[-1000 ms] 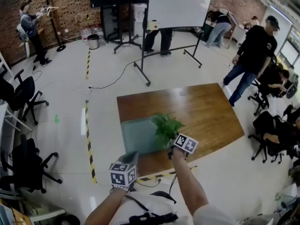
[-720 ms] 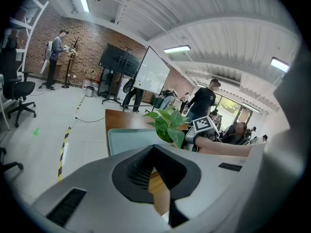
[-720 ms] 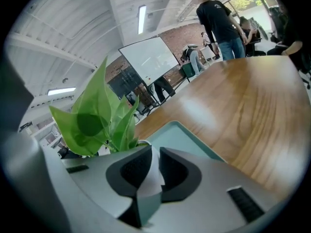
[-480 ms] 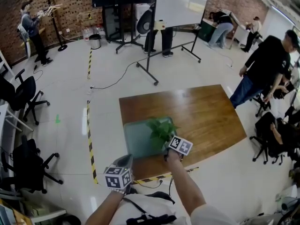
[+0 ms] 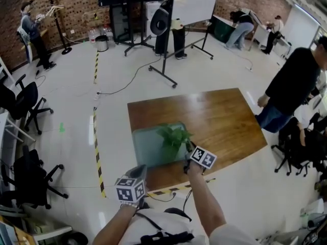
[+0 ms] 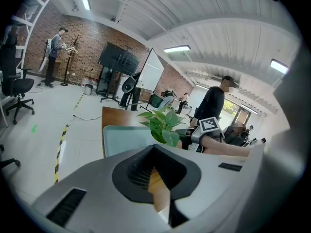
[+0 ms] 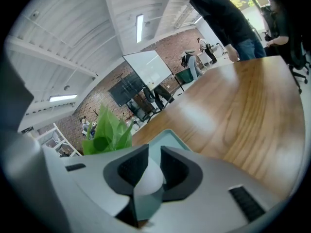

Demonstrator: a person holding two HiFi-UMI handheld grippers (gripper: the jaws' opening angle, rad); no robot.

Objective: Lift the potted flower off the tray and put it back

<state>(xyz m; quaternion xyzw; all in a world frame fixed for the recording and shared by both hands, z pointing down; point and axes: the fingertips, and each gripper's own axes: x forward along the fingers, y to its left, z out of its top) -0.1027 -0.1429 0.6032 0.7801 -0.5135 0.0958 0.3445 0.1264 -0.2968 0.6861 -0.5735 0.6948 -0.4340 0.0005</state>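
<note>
A potted flower (image 5: 173,138) with broad green leaves stands on the pale green tray (image 5: 145,148) at the near edge of the wooden table (image 5: 219,119). My right gripper (image 5: 188,160) is at the pot's right side. In the right gripper view the white pot (image 7: 148,178) sits between the two black pads (image 7: 127,168), which have just been opening and stand a little apart from it. Leaves (image 7: 107,132) rise at the left. My left gripper (image 5: 141,169) hangs off the table's near edge, left of the tray, shut on nothing. It looks at the plant (image 6: 163,123) and tray (image 6: 124,137).
A person in black (image 5: 296,83) stands at the table's right end beside office chairs (image 5: 299,142). A rolling whiteboard (image 5: 194,1) and a screen stand (image 5: 130,14) are behind the table. Yellow-black floor tape (image 5: 97,157) runs along the left. More chairs (image 5: 25,106) line the left wall.
The right gripper has drawn back a little from the plant, which stays on the tray. The person in black has walked toward the right edge. The left gripper has barely moved.
</note>
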